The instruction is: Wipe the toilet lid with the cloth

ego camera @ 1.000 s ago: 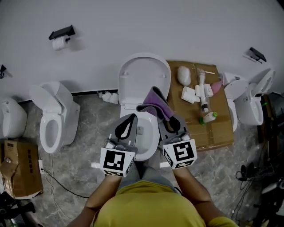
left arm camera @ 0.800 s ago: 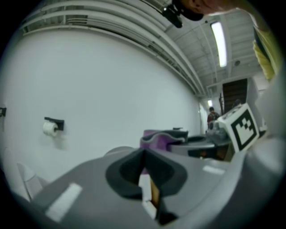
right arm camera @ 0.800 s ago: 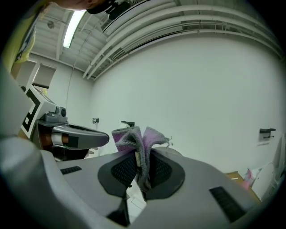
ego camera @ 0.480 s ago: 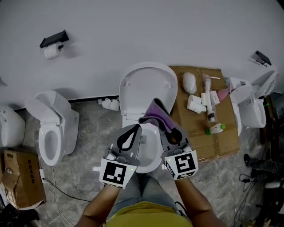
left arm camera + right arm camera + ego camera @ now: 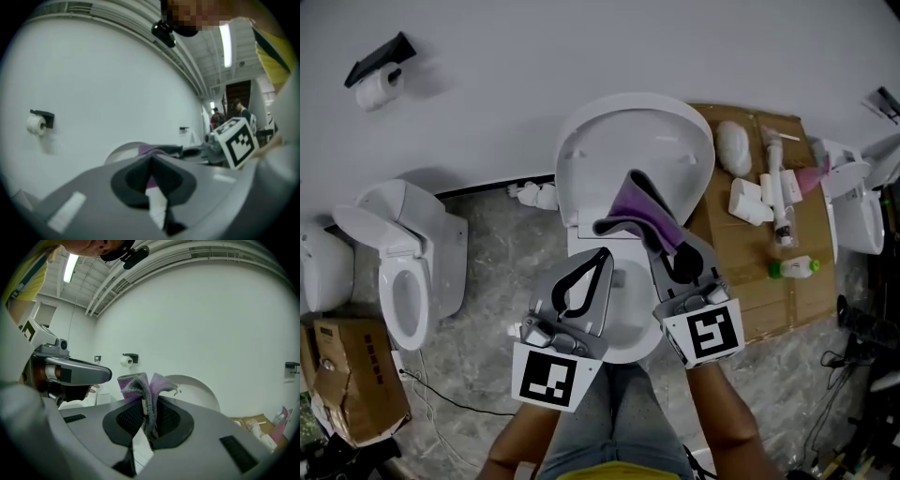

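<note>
The white toilet lid (image 5: 619, 141) stands raised against the wall in the middle of the head view, above its bowl (image 5: 623, 328). A purple and grey cloth (image 5: 639, 208) is pinched in my right gripper (image 5: 654, 239), which is shut on it; the cloth sticks out in front of the lid's lower half. In the right gripper view the cloth (image 5: 143, 383) rises between the shut jaws of that gripper (image 5: 146, 411), with the lid (image 5: 197, 390) behind. My left gripper (image 5: 603, 253) hovers over the bowl, shut with nothing in it. Its jaws meet in the left gripper view (image 5: 151, 159).
Another toilet (image 5: 403, 272) stands to the left, a third (image 5: 862, 197) at the right edge. A flat cardboard sheet (image 5: 769, 281) with toilet parts and a bottle lies right of the bowl. A paper roll holder (image 5: 375, 80) hangs on the wall. A cardboard box (image 5: 352, 375) sits lower left.
Both grippers have moved forward and down towards the raised lid, the right one carrying the cloth. The lid now looms larger in the head view.
</note>
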The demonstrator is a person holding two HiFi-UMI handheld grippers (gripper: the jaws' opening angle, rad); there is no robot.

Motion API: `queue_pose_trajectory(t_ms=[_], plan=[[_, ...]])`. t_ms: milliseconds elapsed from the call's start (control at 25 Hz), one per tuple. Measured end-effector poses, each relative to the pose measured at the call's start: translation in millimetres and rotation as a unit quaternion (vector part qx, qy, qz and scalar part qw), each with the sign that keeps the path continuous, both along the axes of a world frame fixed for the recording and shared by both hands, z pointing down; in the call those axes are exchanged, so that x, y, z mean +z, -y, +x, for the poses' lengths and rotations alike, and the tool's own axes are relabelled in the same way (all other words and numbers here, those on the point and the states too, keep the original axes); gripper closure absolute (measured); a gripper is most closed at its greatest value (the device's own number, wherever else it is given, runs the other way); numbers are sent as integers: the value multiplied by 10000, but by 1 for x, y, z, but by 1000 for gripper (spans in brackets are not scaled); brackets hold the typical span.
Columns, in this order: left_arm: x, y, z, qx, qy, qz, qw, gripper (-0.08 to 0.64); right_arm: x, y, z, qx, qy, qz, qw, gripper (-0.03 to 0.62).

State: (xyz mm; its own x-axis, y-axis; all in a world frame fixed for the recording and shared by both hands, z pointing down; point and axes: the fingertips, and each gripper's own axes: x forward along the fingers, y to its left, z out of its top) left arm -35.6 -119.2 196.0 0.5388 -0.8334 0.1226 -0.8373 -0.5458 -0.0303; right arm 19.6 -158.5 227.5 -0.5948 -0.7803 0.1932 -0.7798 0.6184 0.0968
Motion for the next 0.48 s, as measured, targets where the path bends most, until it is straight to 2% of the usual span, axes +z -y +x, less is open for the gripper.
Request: queue_pose_trajectory(t_ms=[280,480], plan=[[37,18,-2,125,-45,-161,9998,565,26,35,-21,-243,20,-49,9997,545],[61,32,1,179,-120,-232,9995,565,43,66,-40,-562,-225,48,9982,545]])
